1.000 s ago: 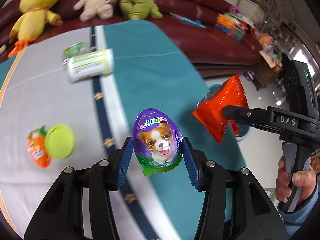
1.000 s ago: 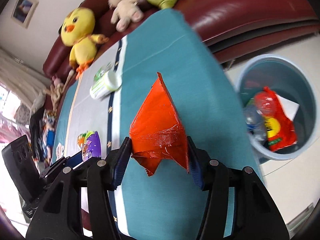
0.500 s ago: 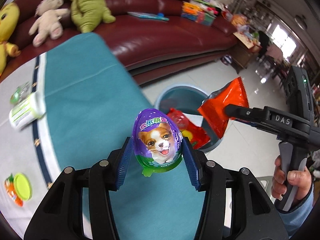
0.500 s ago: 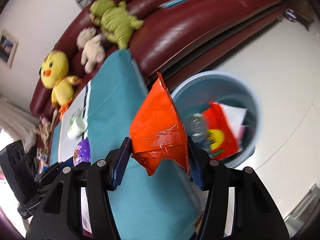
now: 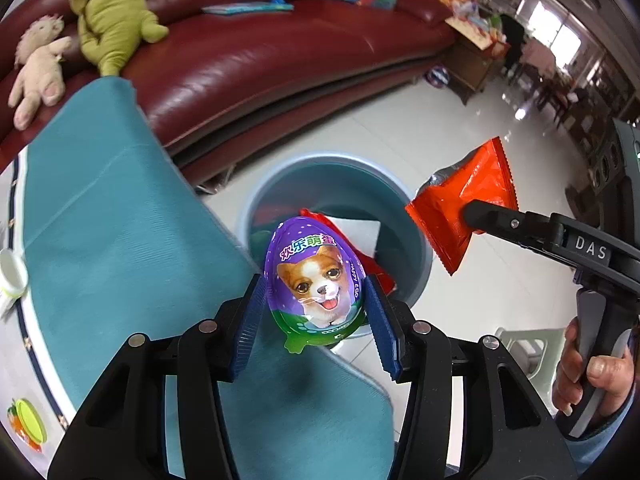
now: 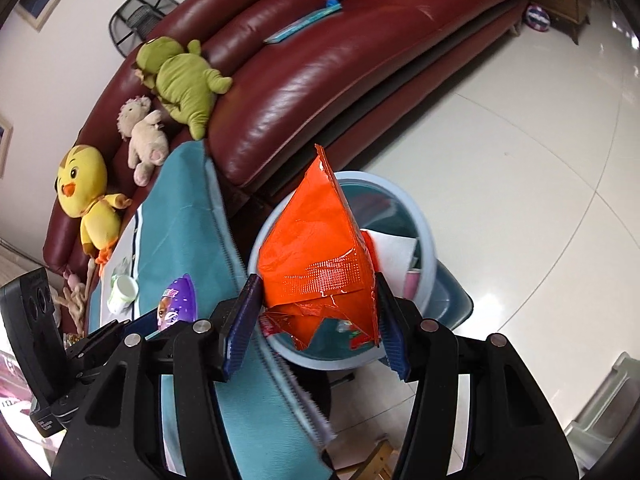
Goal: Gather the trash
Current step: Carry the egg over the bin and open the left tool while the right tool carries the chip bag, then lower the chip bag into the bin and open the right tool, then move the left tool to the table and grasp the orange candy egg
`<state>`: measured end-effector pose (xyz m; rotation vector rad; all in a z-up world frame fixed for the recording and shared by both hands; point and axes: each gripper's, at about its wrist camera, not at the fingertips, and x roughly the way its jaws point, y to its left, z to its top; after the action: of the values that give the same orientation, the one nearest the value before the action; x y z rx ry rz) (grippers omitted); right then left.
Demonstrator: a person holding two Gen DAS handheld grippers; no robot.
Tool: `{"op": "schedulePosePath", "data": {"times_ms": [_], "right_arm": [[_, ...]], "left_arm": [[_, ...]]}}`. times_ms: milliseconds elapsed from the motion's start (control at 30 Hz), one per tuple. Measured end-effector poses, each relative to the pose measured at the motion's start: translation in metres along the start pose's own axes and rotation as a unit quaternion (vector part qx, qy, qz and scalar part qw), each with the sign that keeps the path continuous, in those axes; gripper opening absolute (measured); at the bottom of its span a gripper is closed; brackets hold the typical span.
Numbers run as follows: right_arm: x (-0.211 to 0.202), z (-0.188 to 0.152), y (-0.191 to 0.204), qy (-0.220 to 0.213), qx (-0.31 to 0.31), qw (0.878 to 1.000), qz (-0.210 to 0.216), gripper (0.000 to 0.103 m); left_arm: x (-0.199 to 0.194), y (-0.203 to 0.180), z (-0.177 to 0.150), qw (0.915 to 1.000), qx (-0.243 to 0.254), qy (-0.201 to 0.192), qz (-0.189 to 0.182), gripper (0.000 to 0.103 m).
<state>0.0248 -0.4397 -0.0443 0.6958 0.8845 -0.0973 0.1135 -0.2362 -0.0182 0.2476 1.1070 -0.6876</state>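
My left gripper [image 5: 316,316] is shut on a purple egg-shaped package [image 5: 314,280] with a puppy picture, held over the table's end in front of the blue trash bin [image 5: 256,208]. My right gripper [image 6: 314,320] is shut on an orange snack bag [image 6: 320,248] and holds it above the bin [image 6: 424,248], which holds a red wrapper and white paper. The orange bag [image 5: 464,204] and right gripper also show at the right of the left wrist view, just right of the bin. The purple egg [image 6: 180,300] shows at left in the right wrist view.
The table has a teal cloth [image 5: 120,240] with a white cup [image 5: 12,272] and a green-lidded item [image 5: 28,424] on it. A dark red sofa [image 5: 260,48] with plush toys [image 6: 180,80] stands behind. The bin stands on a glossy tile floor [image 6: 520,140].
Both grippers have swung right, off the table and toward the bin. The orange bag now hangs over the bin's opening, and the purple egg is at the bin's near rim.
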Motion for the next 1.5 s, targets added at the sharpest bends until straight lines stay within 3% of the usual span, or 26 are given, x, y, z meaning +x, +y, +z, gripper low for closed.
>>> {"op": "schedulePosePath", "data": {"times_ms": [267, 500, 567, 633, 667, 867, 1033, 1267, 1433, 1500], "right_arm": [[0.002, 0.006, -0.033, 0.011, 0.021, 1.000, -0.013, 0.054], [0.001, 0.012, -0.045, 0.009, 0.031, 0.999, -0.022, 0.054], [0.003, 0.014, -0.049, 0.012, 0.033, 0.999, -0.025, 0.054], [0.003, 0.014, -0.050, 0.014, 0.033, 0.999, -0.026, 0.054], [0.004, 0.015, -0.050, 0.015, 0.033, 0.999, -0.027, 0.054], [0.011, 0.014, -0.047, 0.025, 0.027, 0.999, -0.028, 0.055], [0.016, 0.014, -0.040, 0.030, 0.021, 0.999, -0.028, 0.055], [0.023, 0.017, -0.018, 0.034, -0.006, 0.999, -0.033, 0.056], [0.034, 0.017, -0.005, 0.040, -0.024, 0.998, -0.048, 0.072], [0.036, 0.015, -0.002, 0.041, -0.021, 0.998, -0.051, 0.072]], "left_arm": [[0.038, -0.028, 0.019, 0.9994, 0.018, 0.027, -0.011, 0.052], [0.058, -0.041, 0.040, 0.9993, 0.027, 0.026, -0.010, 0.053], [0.060, -0.042, 0.045, 0.9994, 0.024, 0.025, -0.009, 0.057], [0.065, -0.044, 0.048, 0.9992, 0.024, 0.031, -0.008, 0.076], [0.065, -0.043, 0.048, 0.9993, 0.024, 0.029, -0.002, 0.078], [0.062, -0.029, 0.039, 0.9995, 0.009, 0.032, 0.001, 0.080], [0.054, -0.013, 0.027, 0.9994, -0.008, 0.031, 0.009, 0.089], [0.039, 0.003, 0.010, 0.9992, -0.026, 0.029, 0.005, 0.091], [0.026, 0.014, -0.004, 0.9990, -0.036, 0.024, -0.003, 0.091], [0.023, 0.018, -0.008, 0.9990, -0.038, 0.023, -0.003, 0.091]]}}
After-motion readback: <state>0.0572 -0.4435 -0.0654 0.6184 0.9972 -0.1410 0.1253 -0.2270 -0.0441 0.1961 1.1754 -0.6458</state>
